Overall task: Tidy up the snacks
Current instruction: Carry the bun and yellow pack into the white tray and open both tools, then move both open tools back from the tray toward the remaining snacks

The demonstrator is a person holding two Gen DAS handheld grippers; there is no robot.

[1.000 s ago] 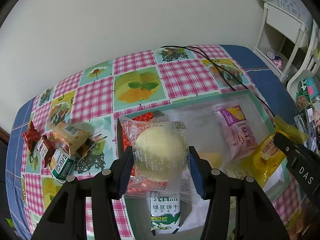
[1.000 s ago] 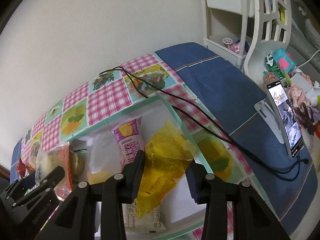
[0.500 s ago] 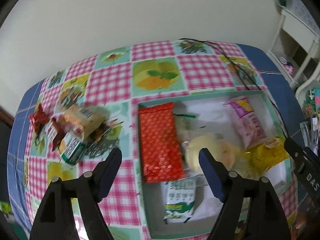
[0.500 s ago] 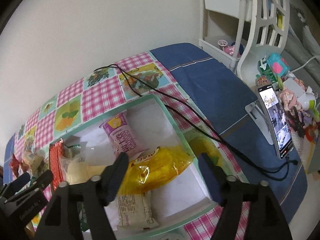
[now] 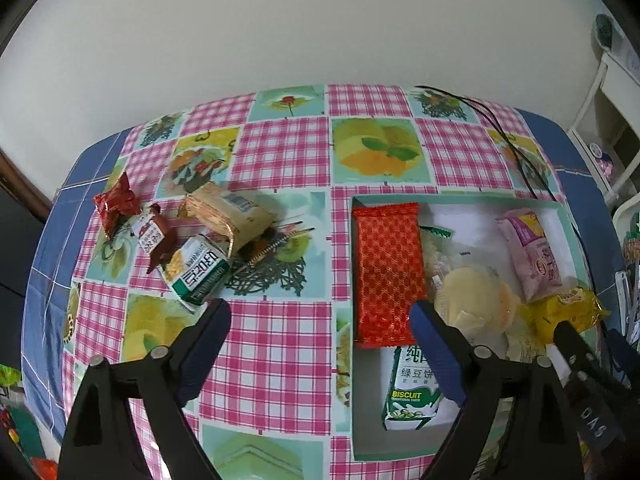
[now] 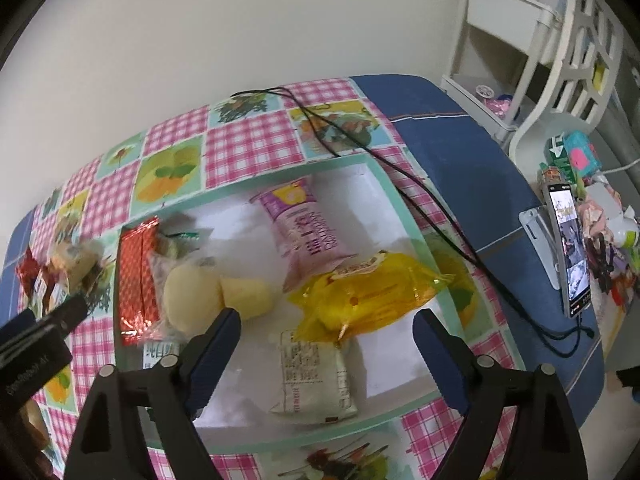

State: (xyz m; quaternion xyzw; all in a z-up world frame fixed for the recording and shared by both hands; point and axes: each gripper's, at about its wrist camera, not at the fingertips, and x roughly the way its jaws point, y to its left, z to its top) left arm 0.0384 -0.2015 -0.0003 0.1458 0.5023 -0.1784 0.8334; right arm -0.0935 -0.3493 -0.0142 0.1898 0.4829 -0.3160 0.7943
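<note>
A shallow white box with a mint rim (image 5: 352,264) (image 6: 404,216) holds snacks: a red packet (image 5: 386,272), pale round buns (image 5: 472,296) (image 6: 192,300), a pink packet (image 6: 308,232), a yellow packet (image 6: 368,296), a green biscuit pack (image 5: 412,388) and a grey pack (image 6: 312,376). Loose snacks lie to the box's left: a green-white pack (image 5: 198,274), a gold pack (image 5: 228,216), red wrappers (image 5: 118,204). My left gripper (image 5: 320,316) is open and empty over the box's left edge. My right gripper (image 6: 326,322) is open and empty above the box.
A black cable (image 6: 400,184) runs over the checked tablecloth past the box's right side. A phone on a stand (image 6: 568,252) and clutter stand at the right. A white shelf (image 6: 520,48) is behind. A wall backs the table.
My left gripper let go of the bun packet into the box, opened and drew back left. My right gripper released the yellow packet into the box and pulled back.
</note>
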